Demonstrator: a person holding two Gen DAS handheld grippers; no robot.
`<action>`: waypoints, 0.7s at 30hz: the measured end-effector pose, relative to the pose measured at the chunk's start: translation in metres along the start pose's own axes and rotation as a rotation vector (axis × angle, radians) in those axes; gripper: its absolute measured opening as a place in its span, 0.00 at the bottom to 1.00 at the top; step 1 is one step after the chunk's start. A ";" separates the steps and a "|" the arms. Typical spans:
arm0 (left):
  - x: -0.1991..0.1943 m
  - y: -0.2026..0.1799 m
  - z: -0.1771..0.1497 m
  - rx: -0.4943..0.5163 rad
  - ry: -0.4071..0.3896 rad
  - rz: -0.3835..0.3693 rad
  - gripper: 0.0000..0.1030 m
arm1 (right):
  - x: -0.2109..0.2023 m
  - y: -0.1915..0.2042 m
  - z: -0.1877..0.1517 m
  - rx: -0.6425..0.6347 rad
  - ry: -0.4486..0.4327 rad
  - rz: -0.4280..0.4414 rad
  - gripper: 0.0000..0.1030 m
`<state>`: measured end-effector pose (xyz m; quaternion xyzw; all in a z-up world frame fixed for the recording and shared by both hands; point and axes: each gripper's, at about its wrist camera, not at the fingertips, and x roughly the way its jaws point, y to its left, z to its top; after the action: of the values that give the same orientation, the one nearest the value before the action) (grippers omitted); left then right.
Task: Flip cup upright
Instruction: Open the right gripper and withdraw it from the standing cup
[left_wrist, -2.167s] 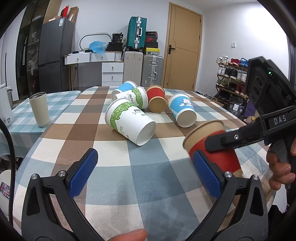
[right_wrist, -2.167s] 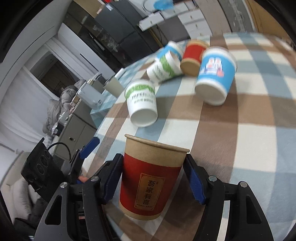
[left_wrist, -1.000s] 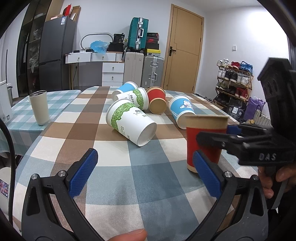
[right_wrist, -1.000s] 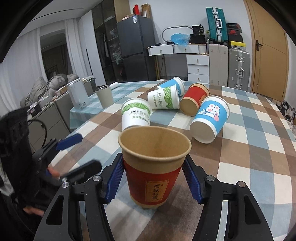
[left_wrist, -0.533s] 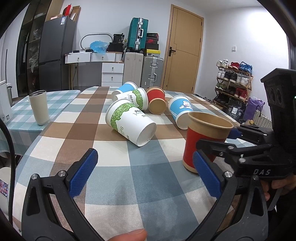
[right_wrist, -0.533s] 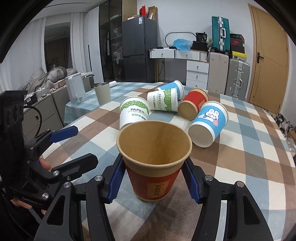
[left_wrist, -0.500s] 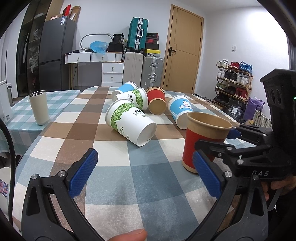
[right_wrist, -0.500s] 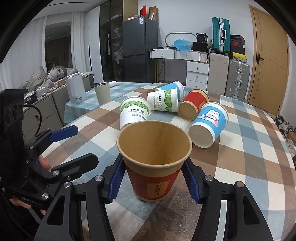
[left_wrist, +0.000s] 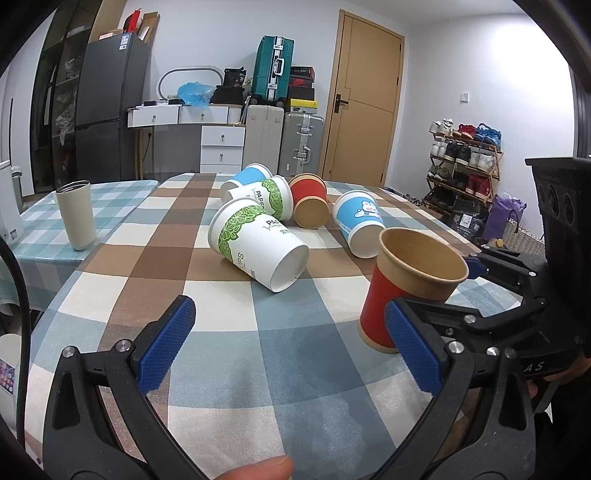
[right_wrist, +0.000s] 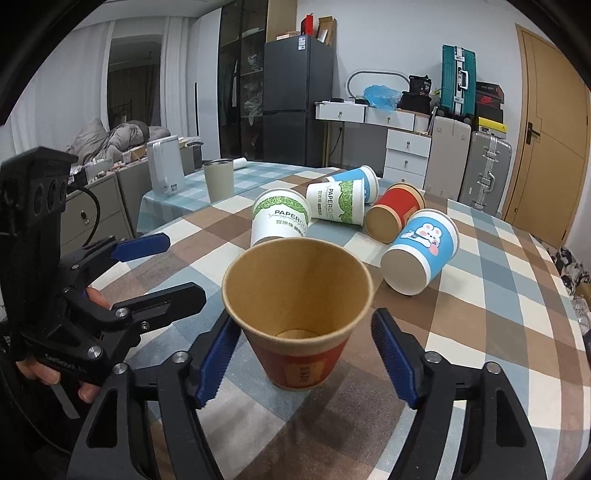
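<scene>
While red kraft-rimmed paper cup (right_wrist: 297, 314) is being seen upright on checked tablecloth (right_wrist: 498, 295), base partly hidden by rim; right gripper (right_wrist: 306, 354) jaws apart, pad contact unclear; left gripper (left_wrist: 291, 347) gaping, empty.

Six paper cups sit on the checked table (left_wrist: 229, 354). One, the red and brown cup (right_wrist: 297, 314), stands upright. Five lie on their sides: two green-leaf cups (left_wrist: 258, 245) (left_wrist: 264, 195), two blue cups (left_wrist: 360, 223) (left_wrist: 243, 179) and one red cup (left_wrist: 308, 201). One beige tumbler (left_wrist: 75, 214) stands apart. Two hand-held grippers are in view, the left hand-held gripper (left_wrist: 288, 350) and the right hand-held gripper (right_wrist: 306, 358).
</scene>
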<state>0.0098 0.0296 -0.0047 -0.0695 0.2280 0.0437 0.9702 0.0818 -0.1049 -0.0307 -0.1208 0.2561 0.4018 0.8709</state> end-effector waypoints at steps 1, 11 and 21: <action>0.001 -0.001 0.000 0.000 -0.001 -0.002 0.99 | -0.004 -0.003 -0.001 0.012 -0.014 0.012 0.86; -0.003 -0.008 -0.001 0.005 -0.011 -0.025 0.99 | -0.045 -0.025 -0.018 0.076 -0.172 0.033 1.00; 0.000 -0.021 -0.004 0.028 -0.022 -0.045 0.99 | -0.058 -0.032 -0.026 0.108 -0.221 0.075 1.00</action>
<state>0.0102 0.0078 -0.0055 -0.0603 0.2163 0.0193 0.9743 0.0651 -0.1736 -0.0208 -0.0192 0.1840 0.4306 0.8834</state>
